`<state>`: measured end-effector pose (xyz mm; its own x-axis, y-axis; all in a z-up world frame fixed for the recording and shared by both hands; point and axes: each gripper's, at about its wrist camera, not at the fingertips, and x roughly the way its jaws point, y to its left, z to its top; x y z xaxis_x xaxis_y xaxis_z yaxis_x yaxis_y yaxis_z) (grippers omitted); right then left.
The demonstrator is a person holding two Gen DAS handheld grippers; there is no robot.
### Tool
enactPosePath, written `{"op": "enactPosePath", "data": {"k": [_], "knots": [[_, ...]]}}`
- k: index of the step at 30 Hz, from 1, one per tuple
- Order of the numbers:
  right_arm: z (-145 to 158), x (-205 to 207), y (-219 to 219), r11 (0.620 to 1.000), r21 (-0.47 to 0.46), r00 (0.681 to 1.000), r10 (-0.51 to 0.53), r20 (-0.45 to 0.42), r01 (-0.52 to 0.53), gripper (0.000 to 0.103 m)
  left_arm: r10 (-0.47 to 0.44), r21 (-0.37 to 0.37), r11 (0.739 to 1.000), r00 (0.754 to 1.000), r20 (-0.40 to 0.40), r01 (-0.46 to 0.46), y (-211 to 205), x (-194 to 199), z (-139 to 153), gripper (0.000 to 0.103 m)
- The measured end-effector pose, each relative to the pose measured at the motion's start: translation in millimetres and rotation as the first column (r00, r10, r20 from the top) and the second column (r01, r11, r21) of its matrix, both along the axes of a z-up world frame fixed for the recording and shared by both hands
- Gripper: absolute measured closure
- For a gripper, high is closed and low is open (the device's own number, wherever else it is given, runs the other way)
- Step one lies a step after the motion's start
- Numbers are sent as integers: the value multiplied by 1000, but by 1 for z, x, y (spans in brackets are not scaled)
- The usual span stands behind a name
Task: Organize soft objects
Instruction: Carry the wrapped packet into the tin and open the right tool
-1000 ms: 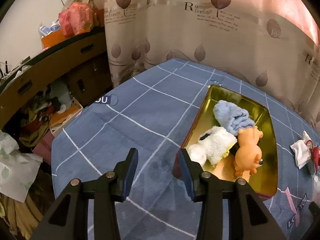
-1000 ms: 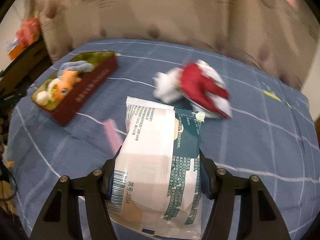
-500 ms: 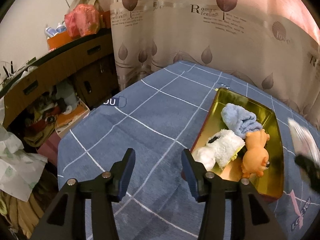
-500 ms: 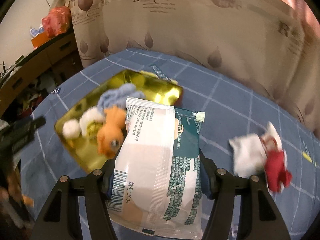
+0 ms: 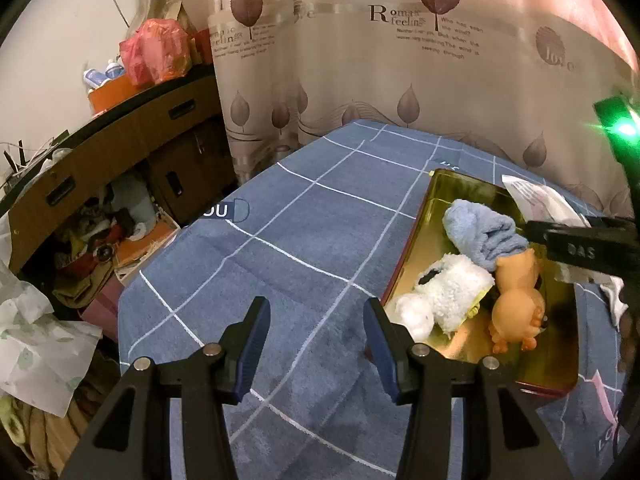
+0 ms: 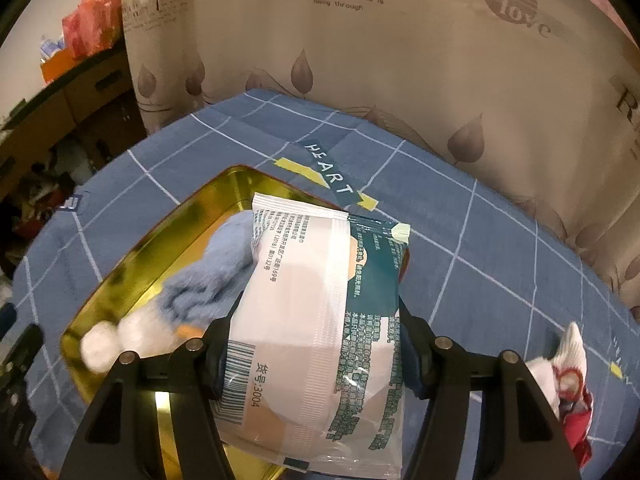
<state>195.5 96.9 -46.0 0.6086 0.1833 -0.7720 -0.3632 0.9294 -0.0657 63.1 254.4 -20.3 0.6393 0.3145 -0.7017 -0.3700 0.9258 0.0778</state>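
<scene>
My right gripper (image 6: pixel 316 344) is shut on a white and teal plastic packet (image 6: pixel 320 320) and holds it over the gold tin tray (image 6: pixel 160 240). The tray (image 5: pixel 448 188) holds a blue cloth (image 5: pixel 480 236), a white fluffy toy (image 5: pixel 444 300) and an orange plush toy (image 5: pixel 516 300). My left gripper (image 5: pixel 316 340) is open and empty above the blue cloth-covered table, just left of the tray. The right gripper's finger (image 5: pixel 580 244) with the packet (image 5: pixel 536 200) shows at the tray's far right.
A white and red soft toy (image 6: pixel 568 376) lies on the table (image 5: pixel 280 240) right of the tray. A patterned curtain (image 5: pixel 400 60) hangs behind the table. A cluttered wooden shelf (image 5: pixel 100 184) stands to the left, past the table edge.
My right gripper has carried the packet left, from above the table near the red toy to over the tray. My left gripper has drawn back a little and stays open.
</scene>
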Motion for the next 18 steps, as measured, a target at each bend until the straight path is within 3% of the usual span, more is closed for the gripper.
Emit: {"op": "enactPosePath", "data": {"k": [18], "knots": [[-6, 15, 7, 1000, 27, 999, -3, -37, 4, 36, -23, 9, 1000, 1000, 8, 23, -5, 1, -1, 53]]}}
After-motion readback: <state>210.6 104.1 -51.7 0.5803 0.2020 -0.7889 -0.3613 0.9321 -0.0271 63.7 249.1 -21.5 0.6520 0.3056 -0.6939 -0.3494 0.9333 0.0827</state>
